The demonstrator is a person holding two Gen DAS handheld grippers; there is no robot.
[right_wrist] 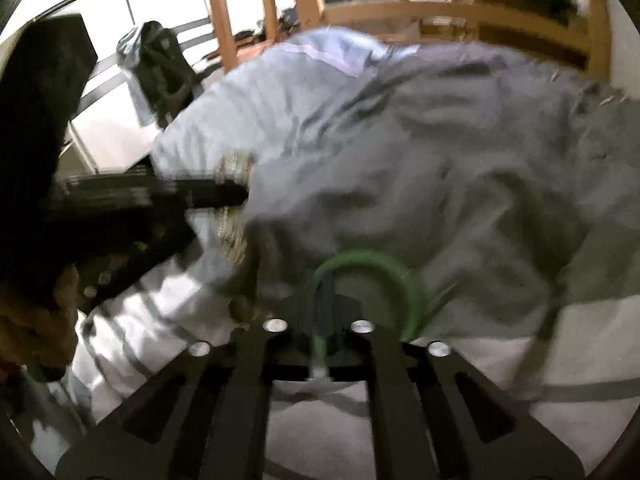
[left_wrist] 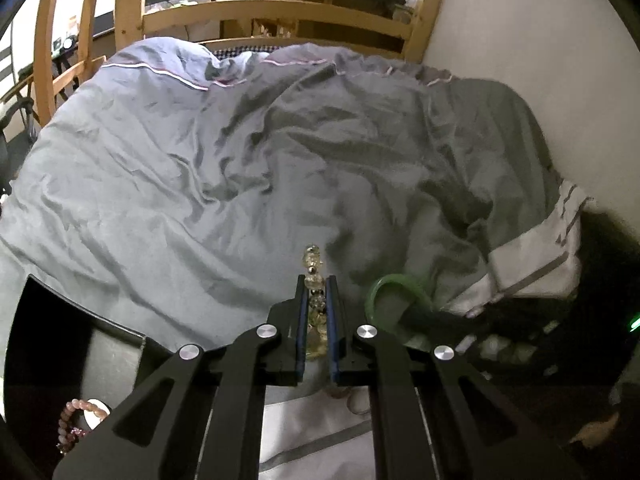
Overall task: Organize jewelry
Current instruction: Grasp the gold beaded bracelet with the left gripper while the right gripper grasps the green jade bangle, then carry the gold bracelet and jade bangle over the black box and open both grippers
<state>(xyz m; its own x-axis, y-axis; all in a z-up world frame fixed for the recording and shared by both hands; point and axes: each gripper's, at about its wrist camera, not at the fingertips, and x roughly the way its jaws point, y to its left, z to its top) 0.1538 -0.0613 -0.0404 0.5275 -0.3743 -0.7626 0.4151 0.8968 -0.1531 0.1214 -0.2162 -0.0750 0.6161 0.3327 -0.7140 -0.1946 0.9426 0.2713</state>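
My left gripper is shut on a clear yellowish bead bracelet, whose beads stick up past the fingertips above the grey duvet. My right gripper is shut on a green bangle that loops out to the right of the fingers. The bangle also shows in the left wrist view, held by the right gripper just right of my left one. In the blurred right wrist view the left gripper with its bead bracelet is at the left. A pink bead bracelet lies in a black box at lower left.
A rumpled grey duvet covers the bed. A white striped cloth lies at its near edge. A wooden bed frame stands behind and a white wall is at the right. A person's hand shows at lower left.
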